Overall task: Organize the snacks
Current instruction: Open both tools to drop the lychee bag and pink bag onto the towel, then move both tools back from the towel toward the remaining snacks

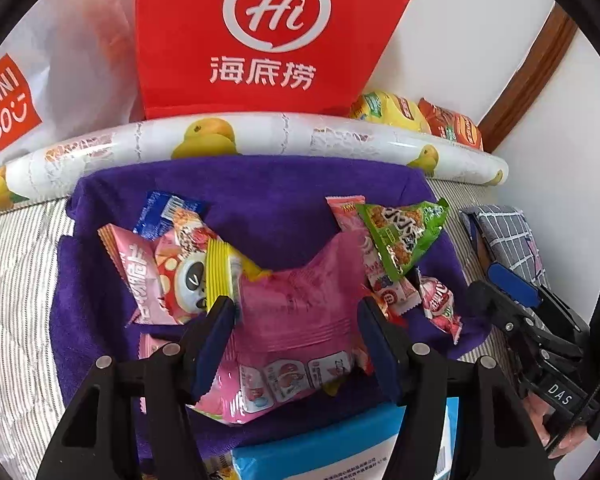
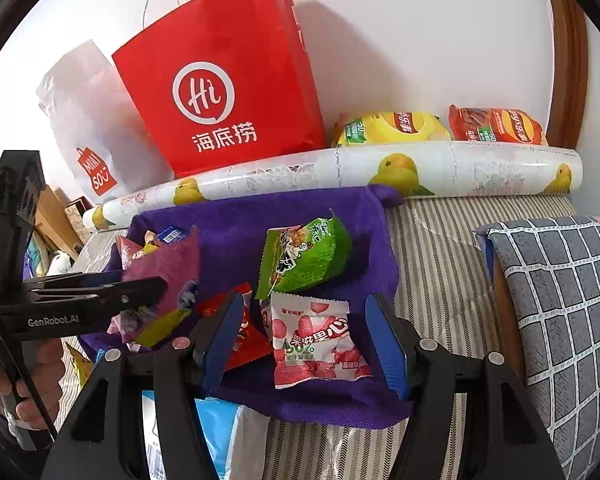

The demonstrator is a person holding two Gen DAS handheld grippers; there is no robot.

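Left gripper (image 1: pixel 296 320) clamped on pink snack packet (image 1: pixel 296 320), packet lifted over purple towel (image 1: pixel 260 200), long axis running away from gripper, right gripper (image 2: pixel 304 332) spread apart around strawberry candy packet (image 2: pixel 316 340) lying flat, green packet (image 2: pixel 304 256) just behind, red bag (image 2: pixel 220 92) against wall
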